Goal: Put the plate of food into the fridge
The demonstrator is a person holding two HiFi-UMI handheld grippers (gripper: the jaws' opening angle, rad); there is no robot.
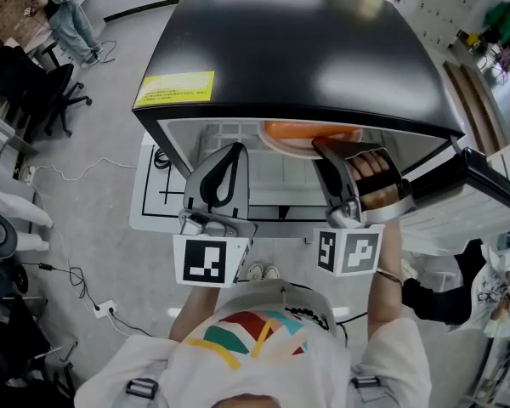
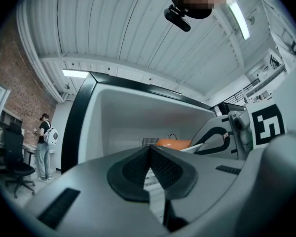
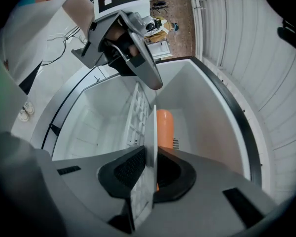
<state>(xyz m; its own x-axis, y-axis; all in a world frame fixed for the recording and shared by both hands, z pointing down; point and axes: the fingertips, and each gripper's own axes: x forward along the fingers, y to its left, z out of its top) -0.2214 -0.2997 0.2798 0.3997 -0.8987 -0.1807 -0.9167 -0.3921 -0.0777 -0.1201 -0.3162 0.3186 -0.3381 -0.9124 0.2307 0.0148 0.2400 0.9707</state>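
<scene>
A white plate [image 1: 299, 145] with orange food [image 1: 310, 131] is just inside the top of the open black fridge [image 1: 297, 49]. My right gripper [image 1: 325, 148] is shut on the plate's near rim. In the right gripper view the plate [image 3: 150, 142] stands edge-on between the pads, with the orange food [image 3: 164, 126] beyond it and a wire shelf [image 3: 137, 117] beside it. My left gripper [image 1: 230, 155] hangs at the fridge mouth to the left of the plate, shut and empty. Its pads [image 2: 138, 169] meet in the left gripper view, where the orange food [image 2: 173, 143] shows deeper inside.
The fridge door [image 1: 486, 187] stands open at the right. A person [image 1: 64, 7] stands at the far left by a black office chair [image 1: 34, 87]. Cables and a power strip [image 1: 102, 306] lie on the floor at the left.
</scene>
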